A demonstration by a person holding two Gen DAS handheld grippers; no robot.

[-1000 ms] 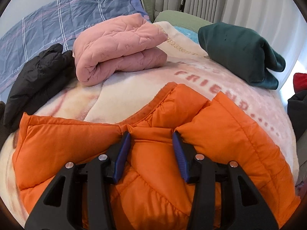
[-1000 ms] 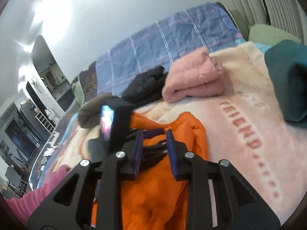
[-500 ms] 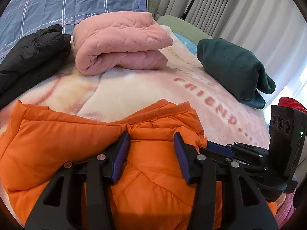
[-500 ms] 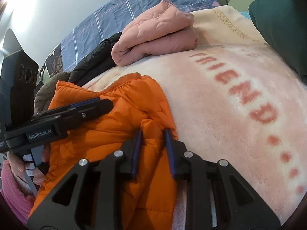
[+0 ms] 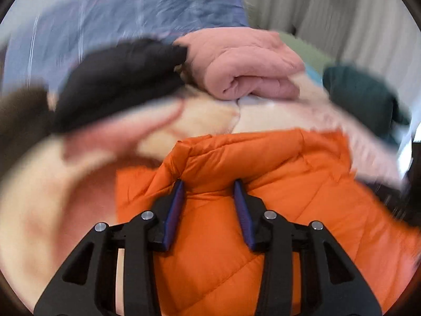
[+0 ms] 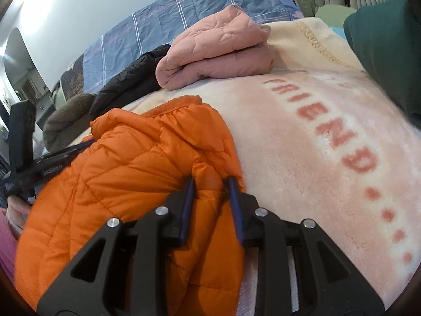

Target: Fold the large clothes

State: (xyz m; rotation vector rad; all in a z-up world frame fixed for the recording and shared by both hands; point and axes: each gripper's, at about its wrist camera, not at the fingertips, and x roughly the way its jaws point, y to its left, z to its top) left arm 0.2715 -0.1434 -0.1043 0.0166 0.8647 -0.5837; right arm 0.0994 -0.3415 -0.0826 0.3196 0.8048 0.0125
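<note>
An orange puffer jacket (image 5: pixel 263 173) lies bunched on a cream and pink blanket (image 6: pixel 302 131). My left gripper (image 5: pixel 209 184) has its jaws apart over a ridge of the orange fabric, which fills the gap between the blue pads. The left wrist view is blurred by motion. My right gripper (image 6: pixel 209 180) has its jaws closed in on a fold at the jacket's (image 6: pixel 131 171) right edge. The left gripper's body shows at the left of the right wrist view (image 6: pixel 34 171).
A folded pink quilted garment (image 6: pixel 215 52), a black jacket (image 6: pixel 126 84) and a brown garment (image 6: pixel 65 121) lie behind. A dark green folded garment (image 6: pixel 386 47) sits at the right. A blue plaid sheet (image 6: pixel 184 13) covers the back. Curtains (image 5: pixel 342 13) hang behind.
My left gripper has swung quickly left along the jacket, blurring its view. My right gripper has stayed on the jacket's right edge fold, and the jacket is more bunched up.
</note>
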